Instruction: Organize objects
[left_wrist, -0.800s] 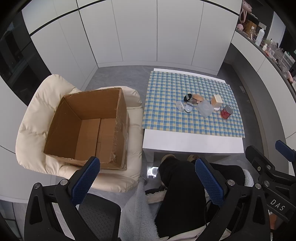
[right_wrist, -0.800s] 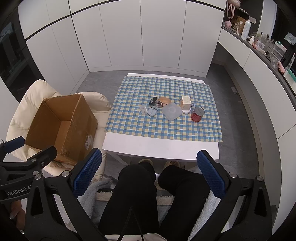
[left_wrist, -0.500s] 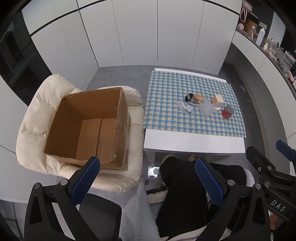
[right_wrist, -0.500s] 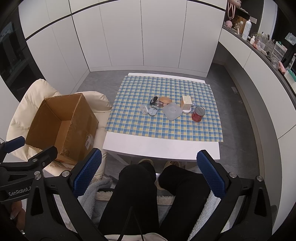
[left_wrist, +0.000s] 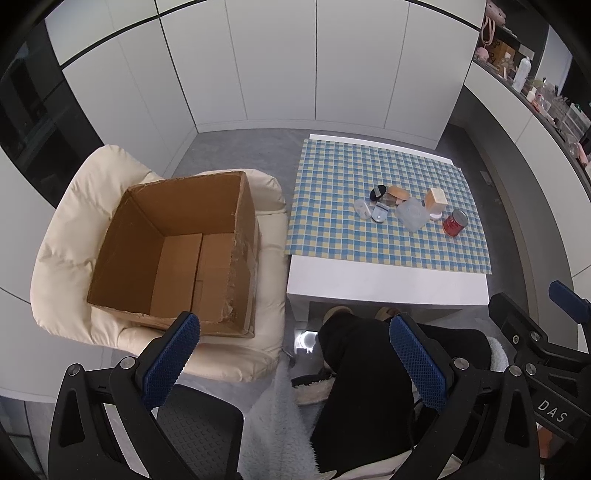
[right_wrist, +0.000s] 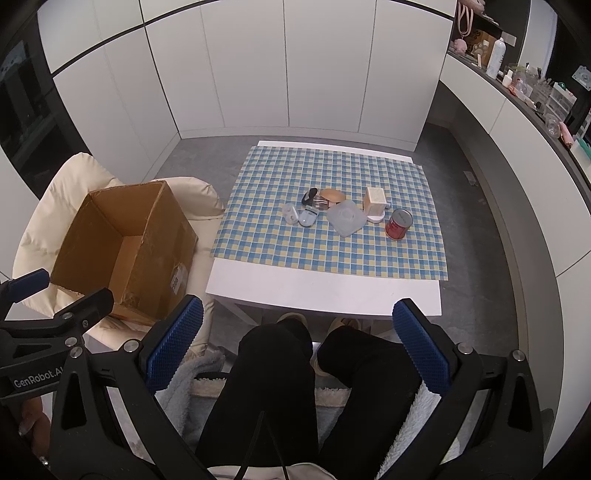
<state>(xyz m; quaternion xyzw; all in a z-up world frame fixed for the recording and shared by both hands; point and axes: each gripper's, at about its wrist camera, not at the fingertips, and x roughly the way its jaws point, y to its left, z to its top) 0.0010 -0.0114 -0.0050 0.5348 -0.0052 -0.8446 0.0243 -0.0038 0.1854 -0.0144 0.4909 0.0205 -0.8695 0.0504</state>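
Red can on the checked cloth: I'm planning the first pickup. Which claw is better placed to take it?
Probably the right claw. The red can lies at the right end of the cluster, farthest from the cardboard box; the left claw hangs nearer the box. Both are open and empty.

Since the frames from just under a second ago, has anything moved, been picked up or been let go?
Nothing visibly changed. Both the left gripper and the right gripper hang open and empty over the person's lap. The cardboard box sits empty on the cream chair, and the red can and the other small items lie untouched on the checked cloth.
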